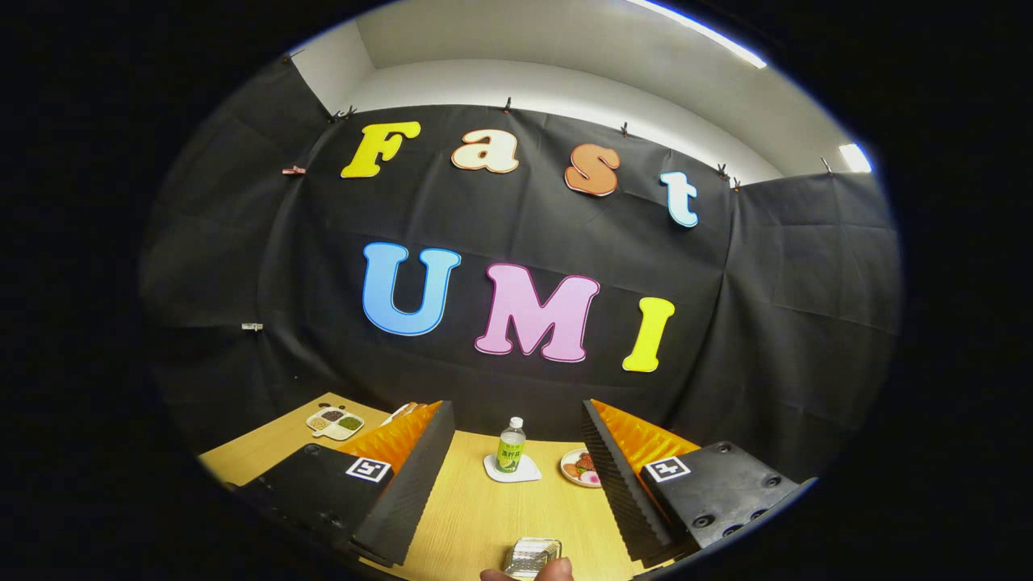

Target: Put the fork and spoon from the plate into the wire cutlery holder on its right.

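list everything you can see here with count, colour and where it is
table: one, light wood, under everything
bottle: one, clear with green label and white cap, upright on the coaster, beyond the fingers
coaster: one, white, under the bottle
small plate: one, white with red and pink pieces on it, right of the bottle
divided dish: one, white, compartments of dark, green and pale bits, far left on the table
wire holder: one, silvery metal, between the fingers, near
fingertip: one, a person's, just in front of the wire holder
gripper: one, fingers open, nothing held
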